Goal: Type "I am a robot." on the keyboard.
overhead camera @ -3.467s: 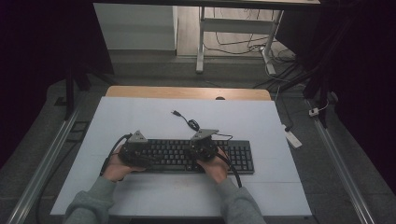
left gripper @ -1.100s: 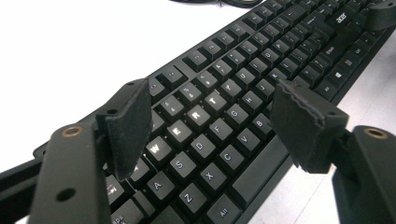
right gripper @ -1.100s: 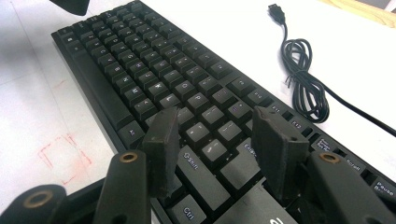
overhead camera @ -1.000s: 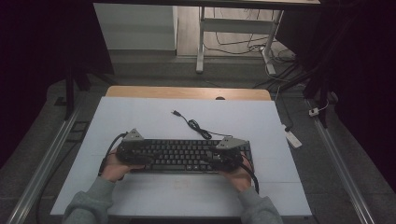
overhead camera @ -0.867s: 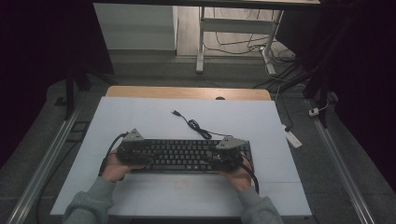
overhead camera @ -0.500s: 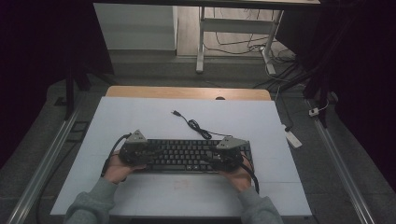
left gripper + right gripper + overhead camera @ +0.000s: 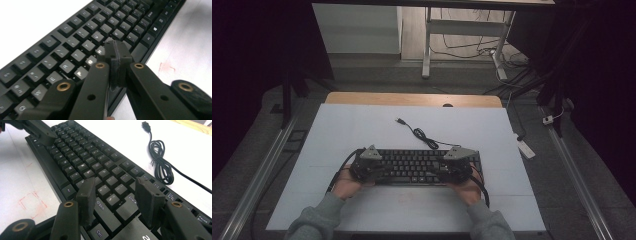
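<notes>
A black keyboard point(image 7: 414, 167) lies across the white table top point(image 7: 352, 130), its black cable point(image 7: 427, 138) curling away to a loose USB plug point(image 7: 400, 120). My left gripper point(image 7: 376, 170) is at the keyboard's left end. Its jaws are shut, pads pressed together with nothing between them, over the middle letter keys point(image 7: 75, 53). My right gripper point(image 7: 448, 172) is at the right end. It stands open point(image 7: 116, 192) above the Shift and Enter keys point(image 7: 125, 207), which nothing grips. The coiled cable point(image 7: 160, 163) and plug point(image 7: 146, 125) lie beyond the keyboard point(image 7: 82, 157).
A faint red square point(image 7: 32, 202) is drawn on the table in front of the keyboard. The left gripper point(image 7: 37, 128) shows at the far end in the right gripper view. A wooden strip point(image 7: 412, 99) edges the table's back. A small white device point(image 7: 524, 148) lies on the floor at the right.
Since 3.5 s ago my right gripper has moved from the keyboard's middle to its right end. Over the last second both grippers have shifted slightly inward.
</notes>
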`<control>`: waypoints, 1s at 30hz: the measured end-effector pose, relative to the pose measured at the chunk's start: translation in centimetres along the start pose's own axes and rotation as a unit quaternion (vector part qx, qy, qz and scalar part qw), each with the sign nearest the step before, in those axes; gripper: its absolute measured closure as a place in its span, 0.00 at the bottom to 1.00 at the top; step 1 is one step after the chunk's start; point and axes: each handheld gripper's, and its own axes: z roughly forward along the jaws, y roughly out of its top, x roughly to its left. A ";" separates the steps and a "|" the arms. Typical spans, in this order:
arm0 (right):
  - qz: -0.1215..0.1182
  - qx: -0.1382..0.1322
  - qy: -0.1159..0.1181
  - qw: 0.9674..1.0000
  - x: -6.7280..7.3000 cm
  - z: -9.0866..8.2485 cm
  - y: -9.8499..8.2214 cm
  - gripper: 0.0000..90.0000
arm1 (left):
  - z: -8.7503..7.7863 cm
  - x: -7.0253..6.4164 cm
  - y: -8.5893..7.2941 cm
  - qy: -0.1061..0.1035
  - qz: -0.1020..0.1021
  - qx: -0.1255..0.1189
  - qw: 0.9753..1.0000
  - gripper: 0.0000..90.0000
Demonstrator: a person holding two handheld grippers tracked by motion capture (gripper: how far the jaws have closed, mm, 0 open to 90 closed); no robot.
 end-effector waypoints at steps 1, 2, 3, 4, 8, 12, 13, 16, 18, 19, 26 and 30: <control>0.000 -0.001 0.000 1.000 0.0 0.0 0.0 0.57 | 0.1 0.0 0.0 0.000 -0.002 0.000 1.000 0.99; 0.000 -0.002 0.000 1.000 0.0 0.0 0.0 0.57 | 0.3 -0.1 0.0 0.001 -0.002 0.002 1.000 0.99; 0.001 -0.002 -0.001 1.000 0.0 0.0 0.0 0.57 | 0.4 -0.1 -0.1 0.002 -0.002 0.004 1.000 0.99; 0.002 -0.002 -0.001 1.000 0.0 0.0 0.0 0.57 | 0.6 -0.1 -0.1 0.003 -0.001 0.006 1.000 0.99; 0.001 -0.001 -0.002 1.000 -0.1 0.0 0.0 0.57 | 1.1 0.0 -0.2 0.007 -0.002 0.014 1.000 0.99; 0.001 0.000 -0.002 1.000 0.0 -0.1 0.0 0.57 | 1.5 0.0 -0.2 0.012 -0.002 0.021 1.000 0.99; 0.002 -0.002 -0.002 1.000 0.0 0.0 0.0 0.57 | 1.6 0.0 -0.2 0.012 -0.002 0.022 1.000 0.99; 0.004 0.000 -0.002 1.000 -0.1 0.0 0.0 0.57 | 1.8 0.0 -0.2 0.014 -0.002 0.025 1.000 0.99; 0.003 -0.001 -0.003 1.000 -0.1 -0.1 0.0 0.57 | 1.9 0.0 -0.2 0.015 -0.002 0.027 1.000 0.99; 0.002 -0.002 -0.003 1.000 -0.1 -0.1 0.0 0.57 | 2.0 0.0 -0.2 0.015 -0.003 0.027 1.000 0.99; 0.002 -0.002 -0.005 1.000 -0.2 -0.2 0.0 0.57 | 2.2 -0.1 -0.2 0.015 -0.001 0.029 0.999 0.99; 0.002 0.000 -0.007 1.000 -0.2 -0.2 0.0 0.57 | 2.3 -0.1 -0.3 0.015 -0.002 0.031 0.999 0.99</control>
